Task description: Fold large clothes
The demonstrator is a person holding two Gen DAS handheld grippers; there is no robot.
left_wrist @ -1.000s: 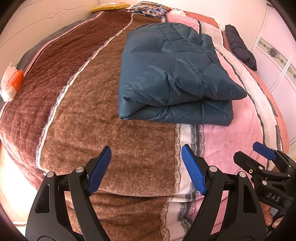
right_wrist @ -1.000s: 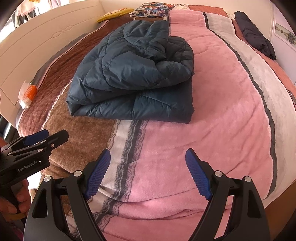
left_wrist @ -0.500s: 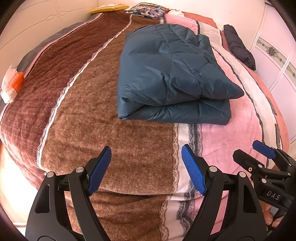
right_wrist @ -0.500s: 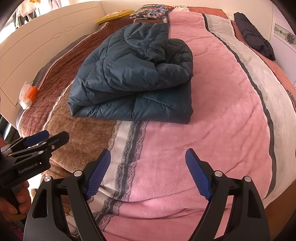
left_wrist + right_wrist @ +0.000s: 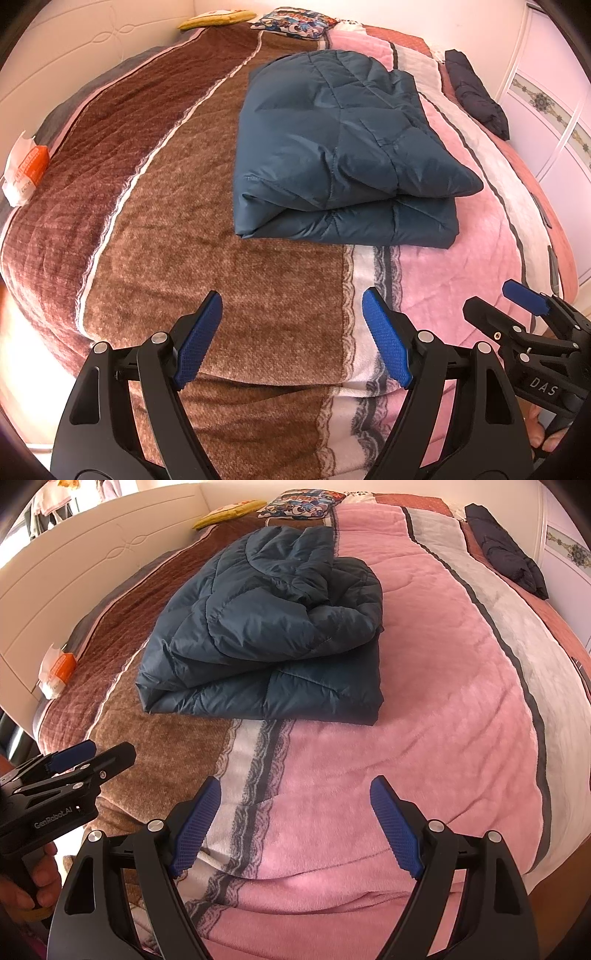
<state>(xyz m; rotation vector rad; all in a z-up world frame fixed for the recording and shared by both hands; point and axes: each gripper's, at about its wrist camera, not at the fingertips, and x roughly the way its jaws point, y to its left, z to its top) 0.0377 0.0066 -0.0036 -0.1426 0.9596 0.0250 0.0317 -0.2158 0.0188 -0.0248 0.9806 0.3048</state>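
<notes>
A folded teal jacket (image 5: 340,155) lies on the striped blanket (image 5: 155,236) at about 12 o'clock from both grippers, well apart from them. The left gripper (image 5: 291,332) has its jaws spread with only blanket between them. The right gripper (image 5: 295,821) is likewise spread and empty over the pink stripe. A dark garment (image 5: 506,550) lies at 2 o'clock, and an orange packet (image 5: 26,170) at 10 o'clock by the headboard (image 5: 74,576).
</notes>
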